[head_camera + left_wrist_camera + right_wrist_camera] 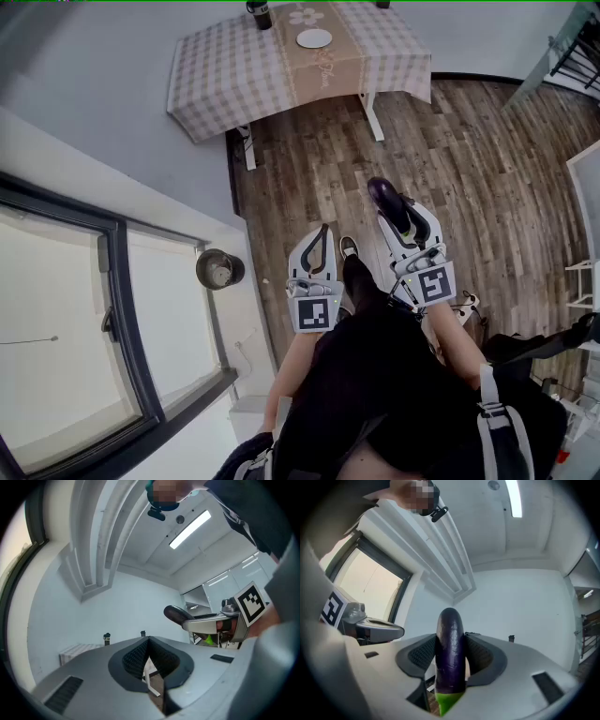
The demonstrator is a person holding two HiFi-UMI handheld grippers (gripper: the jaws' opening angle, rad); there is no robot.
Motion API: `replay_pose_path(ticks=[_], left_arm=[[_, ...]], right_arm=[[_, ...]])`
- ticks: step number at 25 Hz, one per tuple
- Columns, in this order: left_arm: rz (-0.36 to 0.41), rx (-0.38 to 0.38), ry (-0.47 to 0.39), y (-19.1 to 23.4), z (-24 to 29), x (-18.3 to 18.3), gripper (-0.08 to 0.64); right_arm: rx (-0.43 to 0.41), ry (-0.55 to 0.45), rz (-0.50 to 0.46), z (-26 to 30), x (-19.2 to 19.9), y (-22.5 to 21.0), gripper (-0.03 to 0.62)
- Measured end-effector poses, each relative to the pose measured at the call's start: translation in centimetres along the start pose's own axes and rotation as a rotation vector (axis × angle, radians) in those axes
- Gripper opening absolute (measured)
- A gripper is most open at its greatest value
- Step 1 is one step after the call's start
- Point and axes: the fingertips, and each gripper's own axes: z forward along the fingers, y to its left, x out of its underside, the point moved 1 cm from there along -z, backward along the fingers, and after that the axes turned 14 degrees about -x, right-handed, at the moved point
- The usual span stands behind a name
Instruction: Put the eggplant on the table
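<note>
Both hands reach forward, near level, over the wooden floor (469, 159); the right tool (401, 225) clamps the purple eggplant (383, 197), tip forward; the left tool (322, 242) is clenched, empty; the checked-cloth bench (234, 89) stands well ahead, against a white wall (94, 84).

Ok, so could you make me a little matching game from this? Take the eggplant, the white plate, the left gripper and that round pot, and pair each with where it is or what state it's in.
Things:
1. eggplant
2. white plate
3. left gripper
4. round pot

Places or states:
A. jaws together, nothing between them
B. beside the window
C. clamped between the jaws of the right gripper
D. on the checked table

Pairs: 1-C, 2-D, 3-A, 4-B.
</note>
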Motion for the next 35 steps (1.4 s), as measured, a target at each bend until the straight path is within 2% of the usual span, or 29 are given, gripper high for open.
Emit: replay_pose_path(ticks=[7, 10, 12, 16, 20, 24, 28, 32, 35], left_arm=[[-0.001, 0.0, -0.002, 1.4, 3.8, 1.3, 0.003], [0.045, 0.032, 0.043, 1.6, 6.5, 2.4, 0.003], [0.061, 0.05, 0.058, 1.9, 9.1, 2.9, 0.003], [0.017, 0.048, 0.061, 2.0, 15.3, 3.1, 0.003], [0.045, 0.061, 0.048, 1.0, 21.6, 3.5, 0.003], [0.073, 0.052, 0.091, 1.0, 26.7, 5.3, 0.003], [0.068, 0.043, 0.048, 1.9, 31.0, 5.4, 0.003], [0.061, 0.042, 0.062, 3.6, 36.2, 6.4, 0.003], [0.049, 0.061, 0.046, 5.4, 37.3, 9.5, 0.003]], right_arm=[[-0.022, -0.016, 0.051, 3.2, 1.4, -2.3, 0.195], [-0.017, -0.027, 0.065, 5.1, 1.9, -4.4, 0.195], [-0.006, -0.034, 0.075, 6.9, 2.4, -6.3, 0.195], [0.008, -0.054, 0.1, 10.7, 3.2, -11.2, 0.195], [0.003, -0.063, 0.125, 13.4, 4.4, -16.6, 0.195], [-0.017, -0.064, 0.112, 16.1, 6.0, -21.1, 0.195], [-0.019, -0.041, 0.127, 18.7, 7.7, -23.8, 0.195], [-0.022, -0.017, 0.125, 23.0, 9.2, -27.0, 0.195], [-0.003, -0.012, 0.108, 25.1, 11.9, -26.2, 0.195]])
